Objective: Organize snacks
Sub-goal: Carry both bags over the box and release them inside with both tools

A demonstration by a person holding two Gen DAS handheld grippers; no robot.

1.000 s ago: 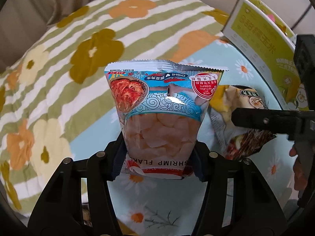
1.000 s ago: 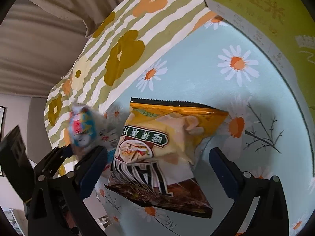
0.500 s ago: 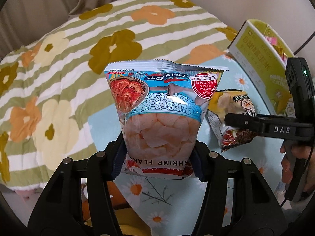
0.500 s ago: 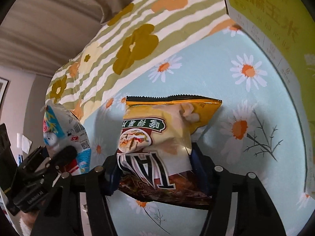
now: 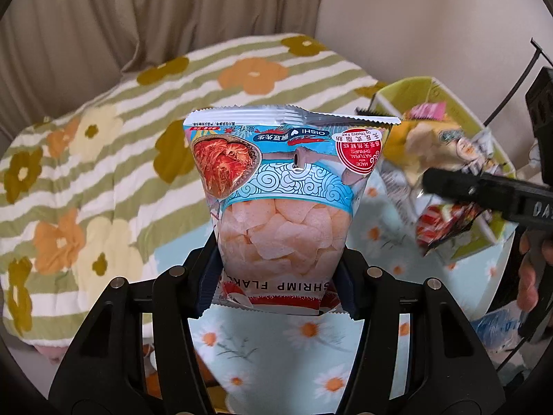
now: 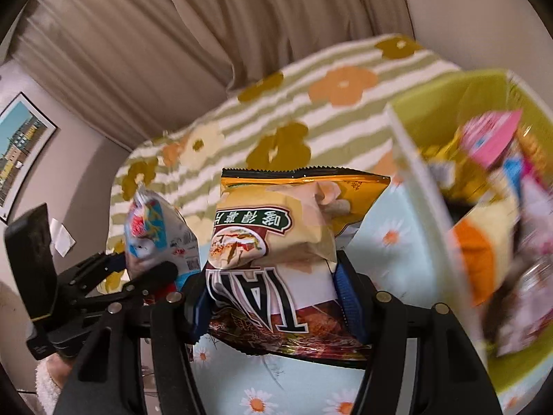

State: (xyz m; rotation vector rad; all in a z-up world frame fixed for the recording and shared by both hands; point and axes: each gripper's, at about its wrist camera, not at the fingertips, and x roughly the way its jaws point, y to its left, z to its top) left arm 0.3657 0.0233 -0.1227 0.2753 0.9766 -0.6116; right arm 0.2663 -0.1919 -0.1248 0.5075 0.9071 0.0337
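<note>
Left gripper point(image 5: 278, 283) clamped on lower part of shrimp bag point(image 5: 287, 204), bag upright, clear of daisy cloth point(image 5: 304, 346). Right gripper point(image 6: 273, 304) just closed in, now pinching chip bag point(image 6: 287, 242) near its bottom edge; bag held above cloth, top seam up. Green box point(image 6: 428, 207) to right of chip bag, already holding several blurred packets. Striped flower quilt point(image 5: 86, 180) behind. Both bags side by side, apart.
</note>
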